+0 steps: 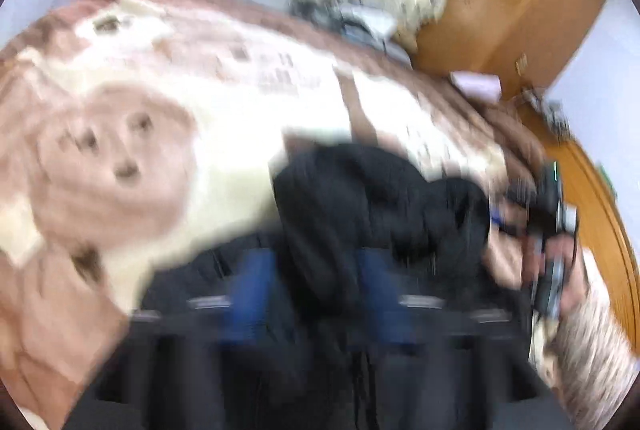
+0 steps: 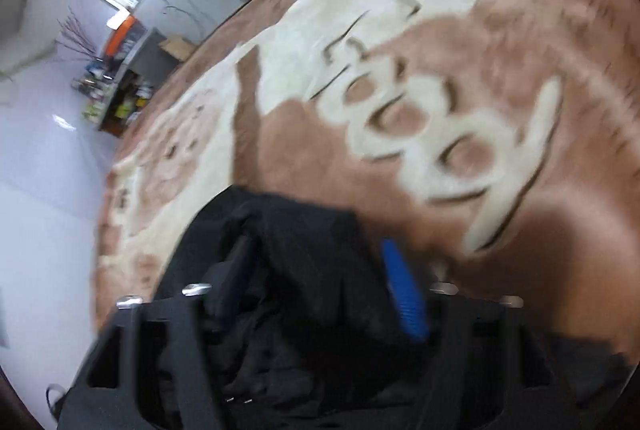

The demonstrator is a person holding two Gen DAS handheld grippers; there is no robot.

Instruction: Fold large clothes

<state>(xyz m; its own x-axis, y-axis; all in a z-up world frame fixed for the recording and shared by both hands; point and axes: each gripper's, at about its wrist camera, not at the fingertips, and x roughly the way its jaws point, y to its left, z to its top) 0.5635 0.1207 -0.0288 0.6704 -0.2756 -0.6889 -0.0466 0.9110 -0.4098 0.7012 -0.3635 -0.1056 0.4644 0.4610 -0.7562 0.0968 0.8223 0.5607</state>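
One black garment (image 2: 304, 270) lies bunched on the brown-and-cream blanket (image 2: 500, 49), toward 6 o'clock in both wrist views. It looks soft, limp and fairly light — it should sag and slide, so I would take it at a hem or corner. The left gripper (image 1: 316, 294) has its fingers wide apart around the cloth. The right gripper (image 2: 320, 294) straddles a fold; whether it pinches, I cannot tell. Two grippers, one blanket.
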